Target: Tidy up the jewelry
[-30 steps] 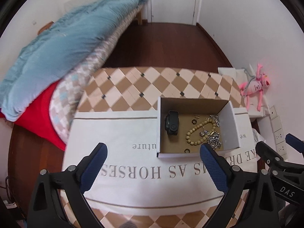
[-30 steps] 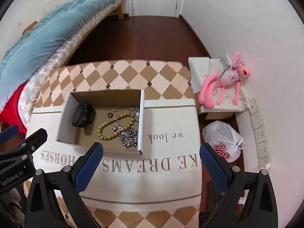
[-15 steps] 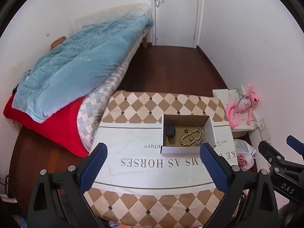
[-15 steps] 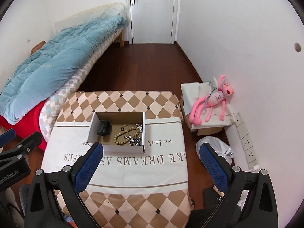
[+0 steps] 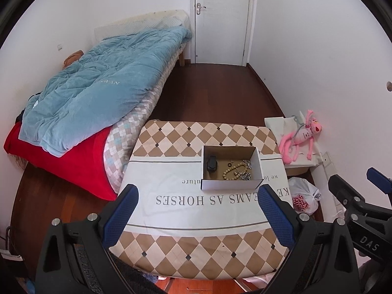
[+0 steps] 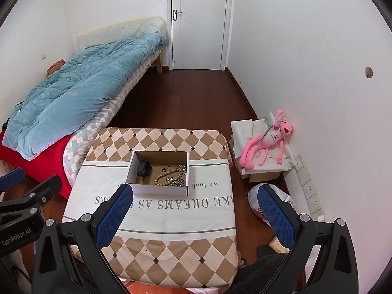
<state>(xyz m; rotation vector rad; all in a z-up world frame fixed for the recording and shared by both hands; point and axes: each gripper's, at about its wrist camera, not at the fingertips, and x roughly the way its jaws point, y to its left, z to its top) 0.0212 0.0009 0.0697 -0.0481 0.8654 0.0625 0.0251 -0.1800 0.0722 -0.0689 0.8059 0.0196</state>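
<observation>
Diamond-checked table (image 5: pixel 171 137) — white lettered cloth (image 5: pixel 171 181) across it, open cardboard box (image 5: pixel 229 185) on top.

A home bedroom: a bed (image 5: pixel 137 112) under a blue quilt (image 5: pixel 103 85), a door (image 5: pixel 220 19), wooden floor (image 5: pixel 215 98).

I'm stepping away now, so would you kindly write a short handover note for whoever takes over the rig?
Left tool: open, empty, held above the table's near edge.
Right tool: open, empty, likewise.
Cardboard box sits on the printed cloth; inside are a black watch, a wooden bead bracelet, silver chain jewelry and small rings.
Done: all visible jewelry is in the box.
Left: apparently nothing; check for strays outside it.
</observation>
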